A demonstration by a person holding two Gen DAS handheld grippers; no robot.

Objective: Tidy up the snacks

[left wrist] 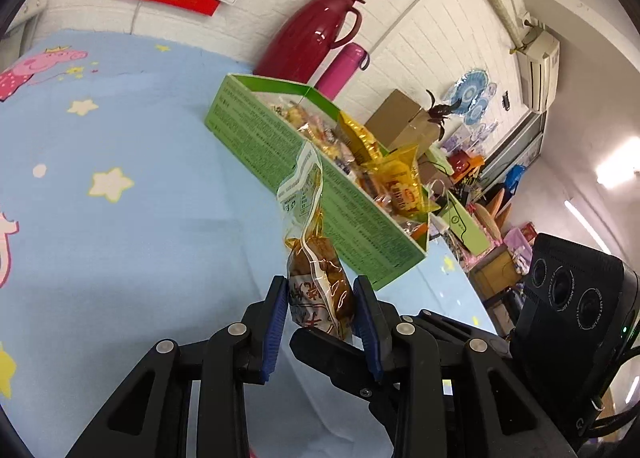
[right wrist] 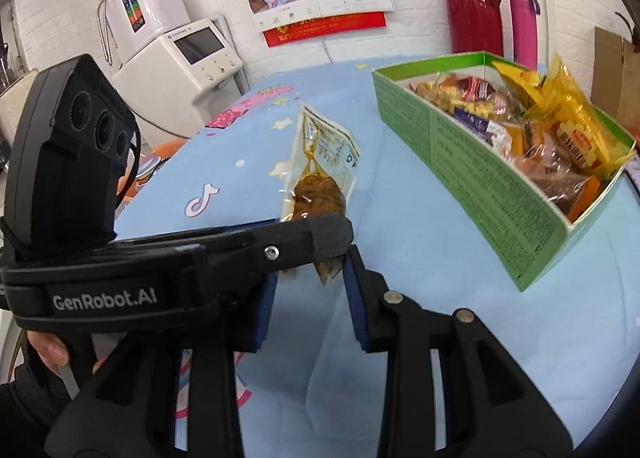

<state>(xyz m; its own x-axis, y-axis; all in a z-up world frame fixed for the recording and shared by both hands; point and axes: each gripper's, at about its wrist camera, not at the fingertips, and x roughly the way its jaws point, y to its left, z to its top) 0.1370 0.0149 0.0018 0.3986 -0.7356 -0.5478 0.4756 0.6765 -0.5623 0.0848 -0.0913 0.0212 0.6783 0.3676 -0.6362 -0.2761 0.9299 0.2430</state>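
Note:
A clear packet of brown snack (left wrist: 320,286) stands upright between the blue pads of my left gripper (left wrist: 320,322), which is shut on it above the blue cloth. In the right wrist view the same packet (right wrist: 320,186) sticks up past the left gripper (right wrist: 320,234), which crosses sideways. Its lower corner hangs between the fingers of my right gripper (right wrist: 310,290), which stands open and does not visibly pinch it. A green box (left wrist: 320,194) (right wrist: 480,178) full of wrapped snacks lies just beyond and to the right.
A red jug (right wrist: 474,2) and a pink flask (right wrist: 524,26) stand behind the box by the wall. A white appliance (right wrist: 180,58) sits off the table's far left. A hand (right wrist: 48,350) holds the left gripper. Blue cartoon cloth (left wrist: 120,218) spreads left.

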